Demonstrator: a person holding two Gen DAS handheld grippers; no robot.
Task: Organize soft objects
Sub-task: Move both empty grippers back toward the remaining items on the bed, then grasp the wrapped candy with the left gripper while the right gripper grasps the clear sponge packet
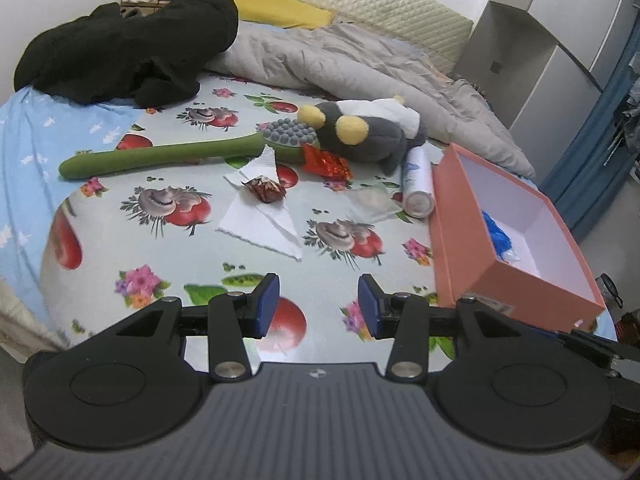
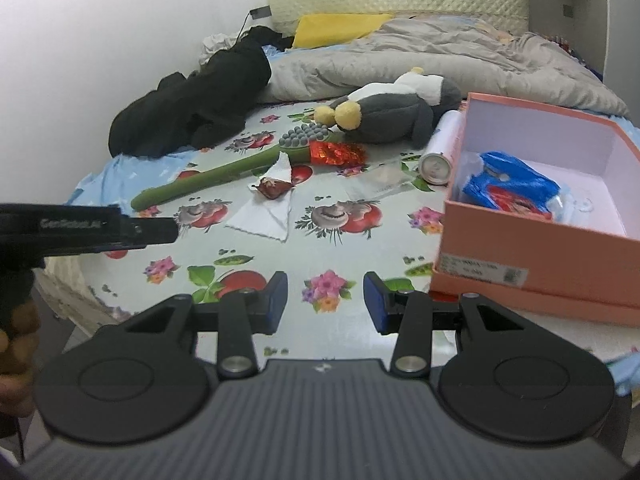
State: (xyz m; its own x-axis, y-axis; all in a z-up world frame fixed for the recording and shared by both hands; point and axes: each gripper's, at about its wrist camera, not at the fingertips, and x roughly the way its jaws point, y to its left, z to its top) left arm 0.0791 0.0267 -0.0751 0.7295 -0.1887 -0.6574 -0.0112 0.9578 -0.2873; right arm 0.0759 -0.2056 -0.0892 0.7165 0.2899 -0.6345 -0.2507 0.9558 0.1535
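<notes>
Both tools empty. Left tool [image 1: 318, 306] has its jaws apart, nothing between them; right tool [image 2: 325, 304] the same, jaws apart over bare printed cloth near the bed's [image 1: 100, 216] near edge.

Soft things lie mid-bed, toward the far side. Plush penguin [image 1: 360, 128] on its side, grey and white with yellow feet, touching the rumpled grey duvet [image 1: 340, 60]. Green plush toothbrush [image 1: 160, 156] stretched to its left, bristle head against the penguin. Red foil wrapper [image 1: 326, 162] just beside that head. White tissue [image 1: 264, 216] nearer me, with a dark red foil sweet [image 1: 266, 190] on it. White tube [image 1: 418, 182] lies against the far wall of the pink box [image 1: 452, 240], which stands at the bed's right edge, open, with a blue packet [image 2: 512, 184] already inside.

Handling, my judgement: penguin light, squashy, will not slip; pinch the body mid-belly, not a foot, or it will dangle and swing. Toothbrush floppy; take it near the head end so the handle trails. Tissue flimsy, likely to tear or slide on the slick cloth. Foil crinkles, easy to pinch.
</notes>
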